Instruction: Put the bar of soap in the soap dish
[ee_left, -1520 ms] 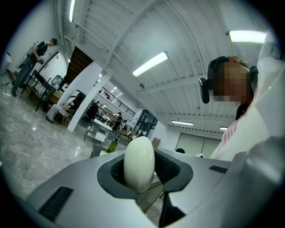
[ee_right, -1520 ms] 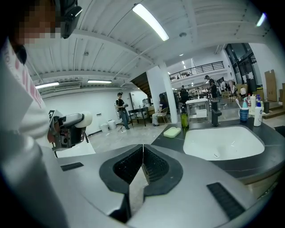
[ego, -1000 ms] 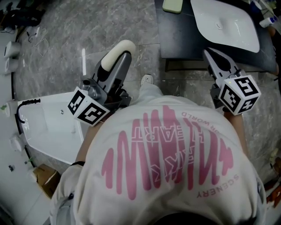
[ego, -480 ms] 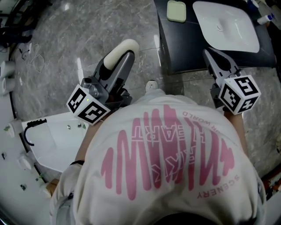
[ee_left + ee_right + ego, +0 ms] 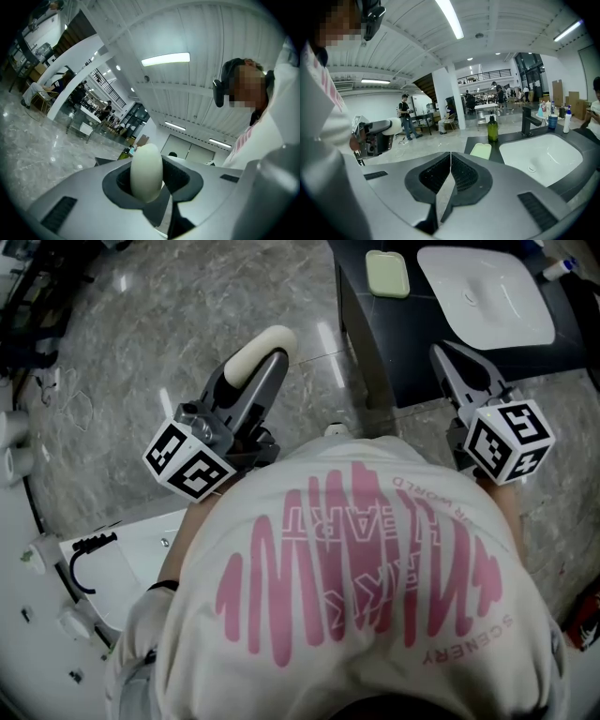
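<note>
My left gripper [image 5: 263, 351] is shut on a cream oval bar of soap [image 5: 261, 344], held at chest height over the marble floor. In the left gripper view the soap [image 5: 146, 171] stands upright between the jaws. The pale green soap dish [image 5: 387, 274] lies on the dark counter [image 5: 373, 324] at the top of the head view, left of the white basin [image 5: 487, 296]. My right gripper [image 5: 448, 359] is shut and empty, its tips over the counter's front edge. In the right gripper view the dish [image 5: 481, 151] sits ahead of the closed jaws [image 5: 450, 164].
A dark green bottle [image 5: 492, 129] stands behind the dish, and a black tap [image 5: 529, 120] with small bottles stands behind the basin [image 5: 541, 157]. A white tub [image 5: 122, 568] with a black hose lies at the lower left. People stand far off in the hall.
The counter, dish and basin have shifted down and right in the head view, showing more fully. The white tub slid toward the lower left. Both grippers hold the same pose.
</note>
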The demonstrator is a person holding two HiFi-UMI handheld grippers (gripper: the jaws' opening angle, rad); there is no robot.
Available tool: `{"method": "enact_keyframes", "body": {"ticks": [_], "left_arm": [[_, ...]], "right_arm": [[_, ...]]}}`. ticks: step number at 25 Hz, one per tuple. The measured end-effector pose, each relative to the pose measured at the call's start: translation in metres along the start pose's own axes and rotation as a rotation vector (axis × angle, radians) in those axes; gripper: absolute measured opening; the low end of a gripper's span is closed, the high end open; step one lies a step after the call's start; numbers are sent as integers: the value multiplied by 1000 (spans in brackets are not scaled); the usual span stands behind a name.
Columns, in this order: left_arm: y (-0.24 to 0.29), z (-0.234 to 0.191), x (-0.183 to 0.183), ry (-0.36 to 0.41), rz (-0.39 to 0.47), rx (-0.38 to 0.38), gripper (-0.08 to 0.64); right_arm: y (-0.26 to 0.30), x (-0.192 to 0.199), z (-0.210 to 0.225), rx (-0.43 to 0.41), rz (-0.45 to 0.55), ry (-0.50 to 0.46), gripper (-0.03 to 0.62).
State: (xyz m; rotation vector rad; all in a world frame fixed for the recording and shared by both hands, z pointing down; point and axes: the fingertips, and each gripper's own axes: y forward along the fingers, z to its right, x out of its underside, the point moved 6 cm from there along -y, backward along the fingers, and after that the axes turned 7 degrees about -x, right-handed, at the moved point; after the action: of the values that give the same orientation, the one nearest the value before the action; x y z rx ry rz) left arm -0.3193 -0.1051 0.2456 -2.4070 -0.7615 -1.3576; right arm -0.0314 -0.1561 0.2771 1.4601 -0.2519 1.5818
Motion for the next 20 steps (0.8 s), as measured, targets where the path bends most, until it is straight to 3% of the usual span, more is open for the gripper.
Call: {"method": "enact_keyframes", "body": {"ticks": [7,20], "left_arm": [[6,-33,6,-26,-23,2,114],[39,-31,15,-18,-92,84,114]], "right_arm": [[6,6,2,65,-22,19,18],[-6,5,15,145,-6,50,18]]}}
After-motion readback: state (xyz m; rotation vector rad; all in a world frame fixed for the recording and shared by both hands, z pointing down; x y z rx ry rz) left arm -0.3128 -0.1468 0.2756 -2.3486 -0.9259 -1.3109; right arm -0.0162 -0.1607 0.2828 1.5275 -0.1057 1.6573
